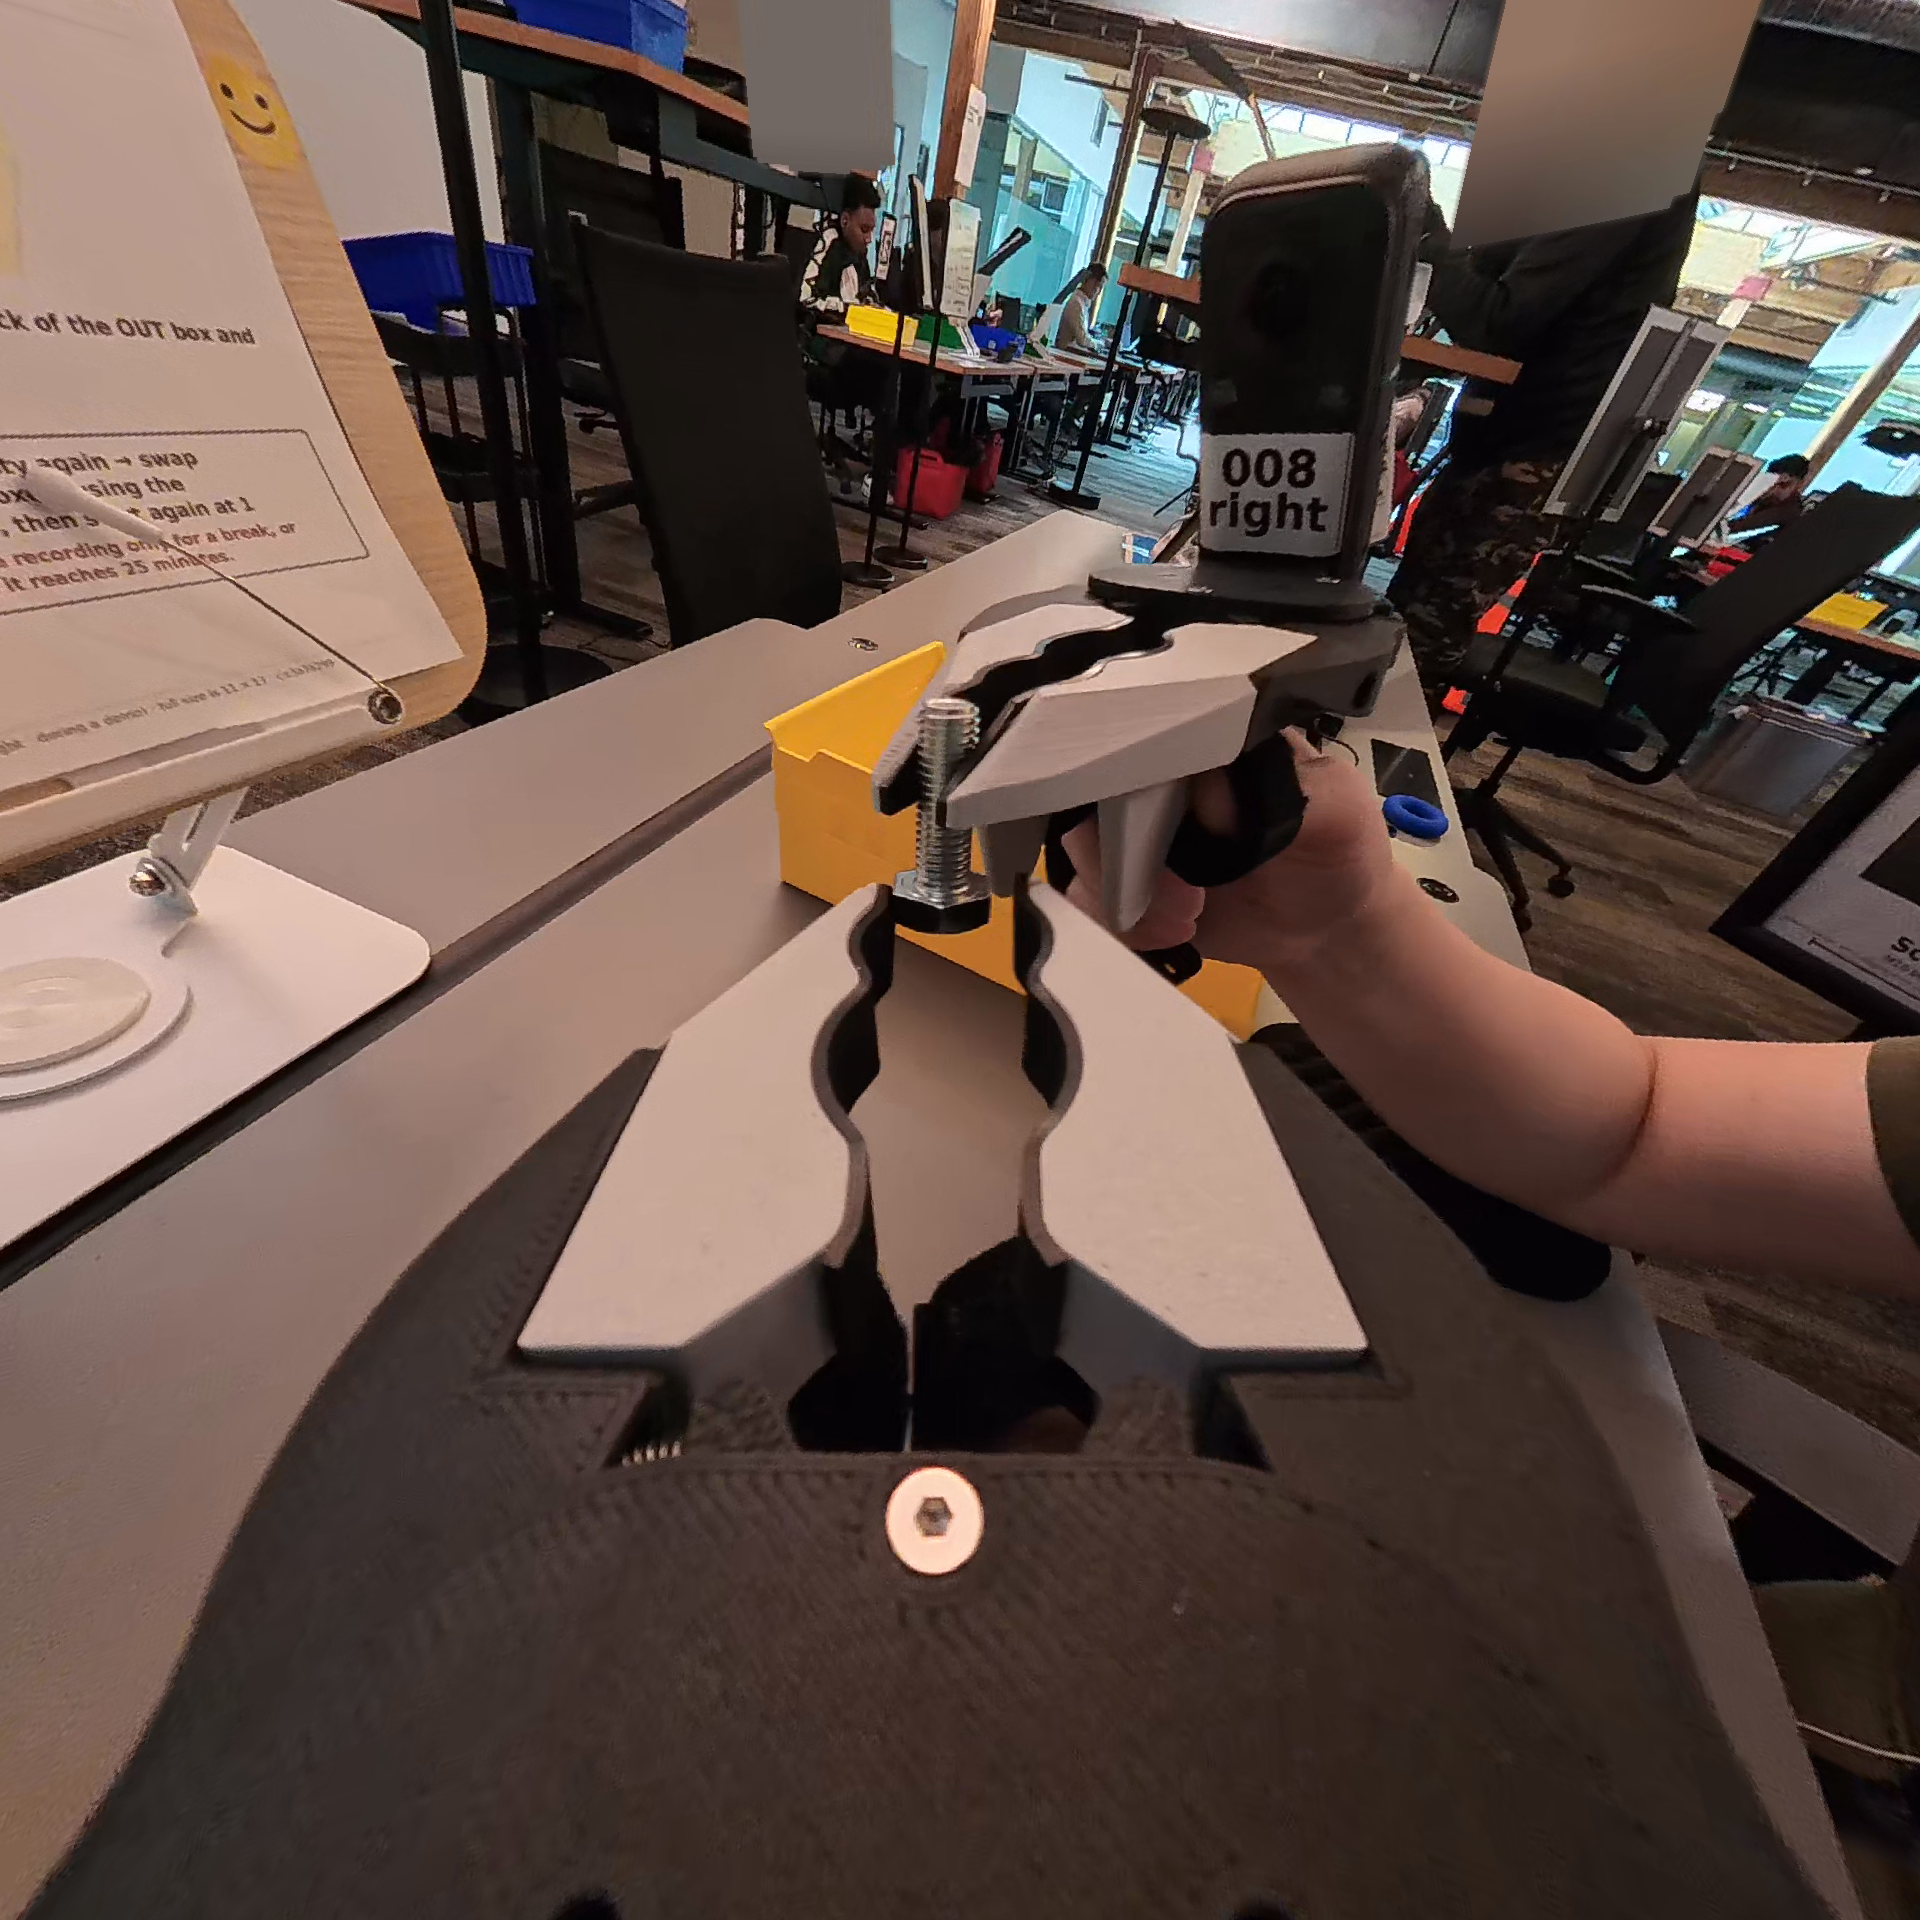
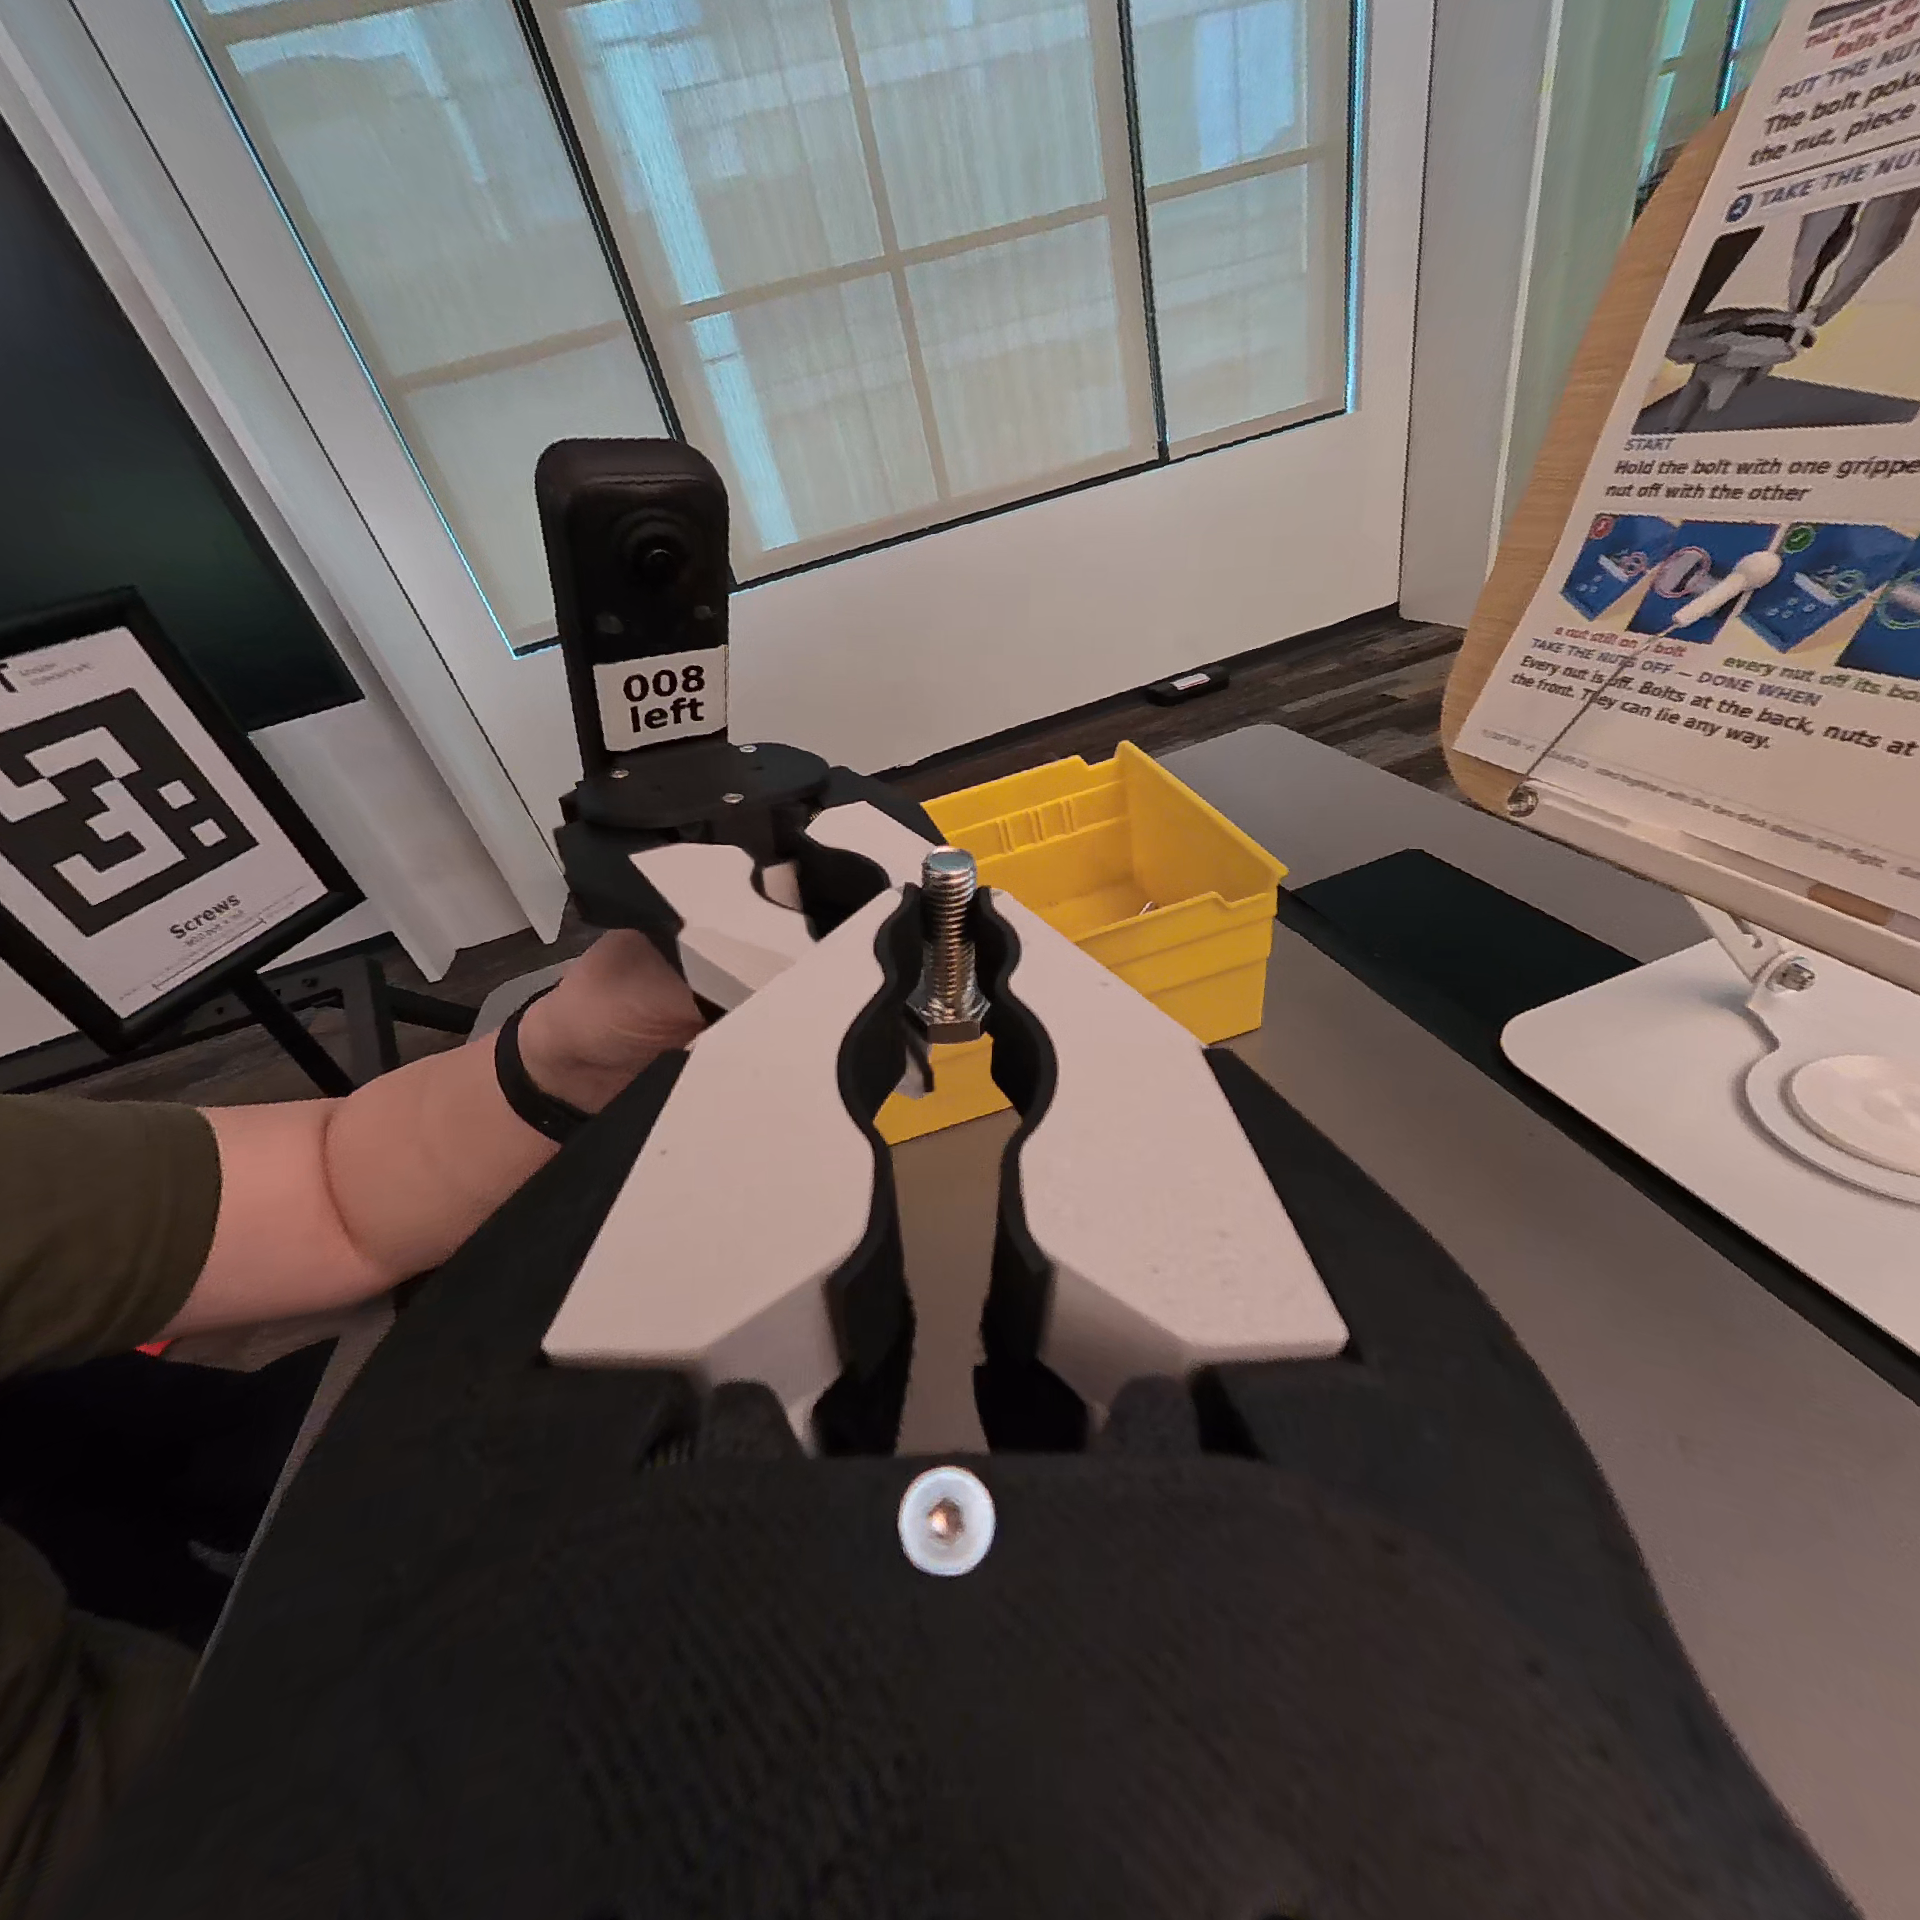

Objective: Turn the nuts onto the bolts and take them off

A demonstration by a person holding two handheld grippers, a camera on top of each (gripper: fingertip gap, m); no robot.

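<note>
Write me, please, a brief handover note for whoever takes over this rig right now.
Right tool: shut on the bolt, gripping its threaded shank, threads up, hex end down.
Left tool: open, its tips either side of the hex end, not clamped.
The yellow bin sits on the table just behind; its contents are hard to make out.
Done: bolt picked up and presented.
Left: I cannot tell whether that hex is a nut or the bolt head; check it, then grip and turn.

— The bolt [image 1: 943, 805] looks like bright, shiny threaded metal, just in front of the yellow bin [image 2: 1143, 914].

— And the bin is smooth, glossy plastic. Beside it, the right gripper [image 1: 930, 769] has matt, grainy grey fingers [image 1: 1091, 727] on ribbed black plastic.
</note>
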